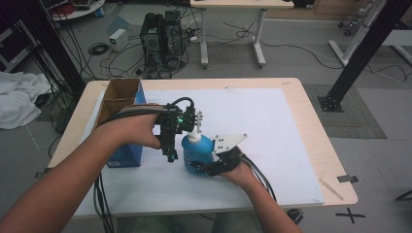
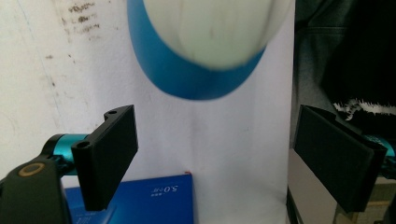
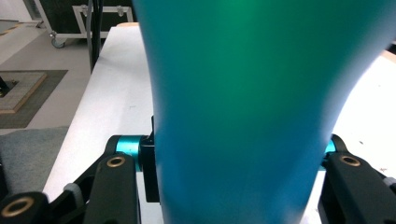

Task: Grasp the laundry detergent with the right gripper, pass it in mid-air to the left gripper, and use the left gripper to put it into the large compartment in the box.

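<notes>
Right tongs clamp the blue bottle (left tongs beside).

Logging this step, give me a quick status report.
Right tongs shut on blue bottle. Left tongs open above it. Blue box sits alongside.

A blue bottle overflows the right gripper view, its top and base cut off and the jaws' pads hidden behind it. In the left gripper view the bottle's white top is a blur, clipped by the upper edge. A blue box runs off the bottom, its print too small to read.
</notes>
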A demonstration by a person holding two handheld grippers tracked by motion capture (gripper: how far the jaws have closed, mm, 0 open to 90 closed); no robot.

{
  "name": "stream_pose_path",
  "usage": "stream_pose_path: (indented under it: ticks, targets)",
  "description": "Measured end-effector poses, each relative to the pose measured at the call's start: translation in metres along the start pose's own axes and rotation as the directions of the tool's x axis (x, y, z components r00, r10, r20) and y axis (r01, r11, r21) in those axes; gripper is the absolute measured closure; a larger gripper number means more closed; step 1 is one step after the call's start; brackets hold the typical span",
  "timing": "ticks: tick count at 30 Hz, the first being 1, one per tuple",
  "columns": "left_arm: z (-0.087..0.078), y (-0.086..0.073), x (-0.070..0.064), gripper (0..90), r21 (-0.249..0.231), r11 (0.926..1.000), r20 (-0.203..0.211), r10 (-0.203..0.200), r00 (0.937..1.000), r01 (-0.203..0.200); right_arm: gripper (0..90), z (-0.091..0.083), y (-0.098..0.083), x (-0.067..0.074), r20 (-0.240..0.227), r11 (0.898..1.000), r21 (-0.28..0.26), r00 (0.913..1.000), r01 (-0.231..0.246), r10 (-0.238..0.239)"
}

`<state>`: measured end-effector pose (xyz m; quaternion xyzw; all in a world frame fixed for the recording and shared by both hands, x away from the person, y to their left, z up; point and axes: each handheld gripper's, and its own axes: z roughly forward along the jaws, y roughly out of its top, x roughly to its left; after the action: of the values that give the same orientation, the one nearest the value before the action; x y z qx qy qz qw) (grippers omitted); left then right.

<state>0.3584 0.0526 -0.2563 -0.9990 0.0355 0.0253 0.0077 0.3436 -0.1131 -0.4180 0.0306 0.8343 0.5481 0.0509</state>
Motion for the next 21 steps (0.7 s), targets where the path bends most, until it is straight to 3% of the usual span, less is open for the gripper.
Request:
stream_pose_path:
  ticks: [1, 2, 6, 7, 9, 12, 13, 18, 20, 21]
  targets:
    - [0.002, 0.002, -0.002, 13.9, -0.018, 0.9996, 0.004, -0.023, 0.9997, 0.023, 44.5, 0.0, 0.0, 0.001, 0.008, 1.0, 0.006, 0.9999, -0.01, 0.01]
    - [0.002, 0.004, -0.002, 13.9, -0.004, 0.9999, 0.005, -0.015, 0.9999, 0.015, 44.5, 0.0, 0.001, 0.0, 0.008, 1.0, 0.01, 0.9999, 0.011, -0.011]
    - [0.002, 0.012, -0.002, 13.9, -0.001, 1.0, 0.008, 0.008, 0.9999, -0.008, 44.5, 0.001, 0.004, 0.003, -0.002, 1.0, 0.02, 1.0, -0.007, 0.007]
    - [0.002, 0.013, -0.003, 13.9, -0.004, 1.0, 0.005, 0.003, 1.0, -0.003, 44.5, 0.003, 0.006, 0.002, 0.004, 1.0, 0.003, 0.9997, 0.022, -0.022]
    - [0.002, 0.016, -0.003, 13.9, -0.006, 1.0, 0.01, 0.007, 0.9999, -0.007, 44.5, 0.003, 0.009, 0.003, -0.009, 1.0, 0.009, 0.9999, 0.014, -0.014]
    - [0.0, 0.02, -0.004, 13.9, -0.002, 0.9999, -0.001, 0.017, 0.9999, -0.017, 44.5, 0.007, 0.012, 0.001, 0.002, 0.998, -0.03, 0.9984, 0.056, -0.056]
    - [0.0, 0.021, -0.005, 13.9, -0.001, 0.9998, -0.002, 0.02, 0.9998, -0.02, 44.5, 0.007, 0.013, 0.004, -0.018, 1.0, -0.003, 0.9997, 0.018, -0.018]
    - [0.001, 0.025, -0.006, 13.9, -0.007, 0.9998, -0.006, 0.021, 0.9998, -0.021, 44.5, 0.01, 0.016, 0.004, -0.024, 1.0, -0.008, 0.9994, 0.023, -0.023]
    - [0.001, 0.026, -0.005, 13.9, -0.008, 0.9991, -0.016, 0.043, 0.999, -0.043, 44.5, 0.011, 0.016, 0.005, -0.027, 1.0, -0.005, 0.9995, 0.019, -0.019]
    - [0.001, 0.026, -0.007, 13.9, -0.01, 0.9997, -0.004, 0.024, 0.9997, -0.024, 44.5, 0.012, 0.017, 0.005, -0.023, 1.0, -0.01, 0.9996, 0.015, -0.015]
